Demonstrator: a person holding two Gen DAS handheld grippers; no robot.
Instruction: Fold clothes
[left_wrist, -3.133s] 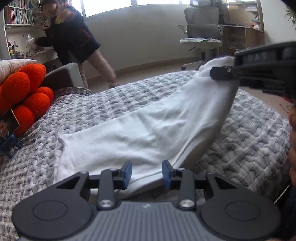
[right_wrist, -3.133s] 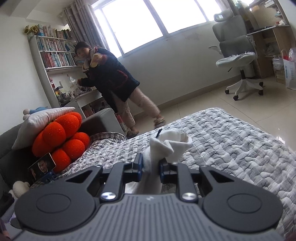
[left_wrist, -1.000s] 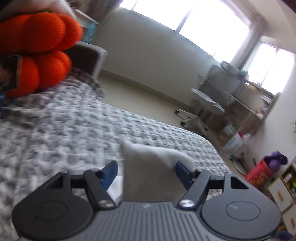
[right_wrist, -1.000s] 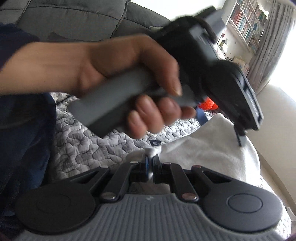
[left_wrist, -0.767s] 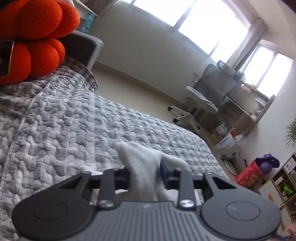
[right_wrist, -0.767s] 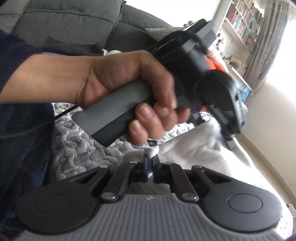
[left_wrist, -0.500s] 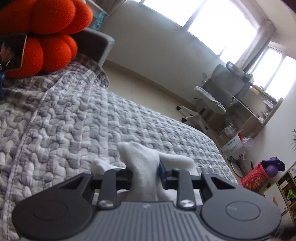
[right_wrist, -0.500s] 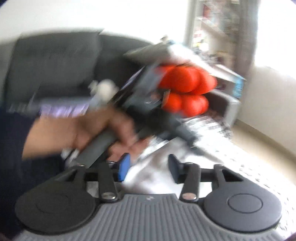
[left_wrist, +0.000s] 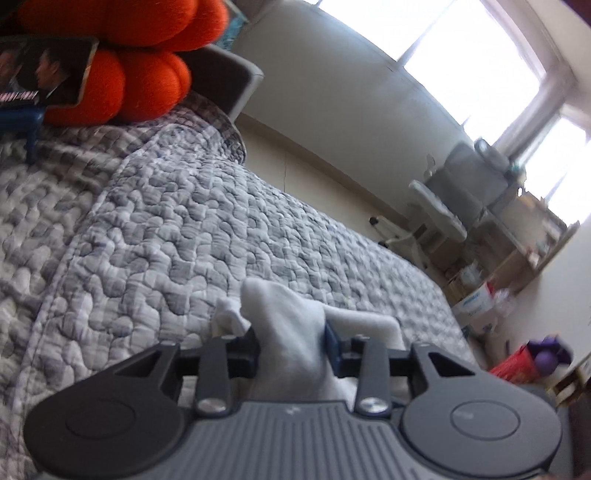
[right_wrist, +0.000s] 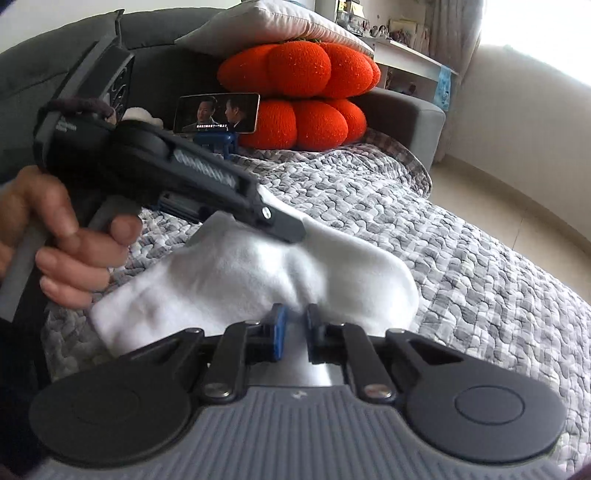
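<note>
Garment (right_wrist: 236, 273): bundled white on the near bed (right_wrist: 461, 236), partly folded I judge. My right tongs (right_wrist: 293, 328) have just closed, pinching its near edge; left tongs (left_wrist: 290, 345), just loosening, grip its bunched fold. Flattening remains.

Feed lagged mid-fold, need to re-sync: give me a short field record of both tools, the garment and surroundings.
Left tool: shut on a bunched fold of the white garment; jaws just eased open slightly.
Right tool: shut on the garment's near edge; jaws just closed onto it.
Garment state: partly folded, lying on the grey quilt.
Behind it: phone on a stand, orange cushion.
</note>
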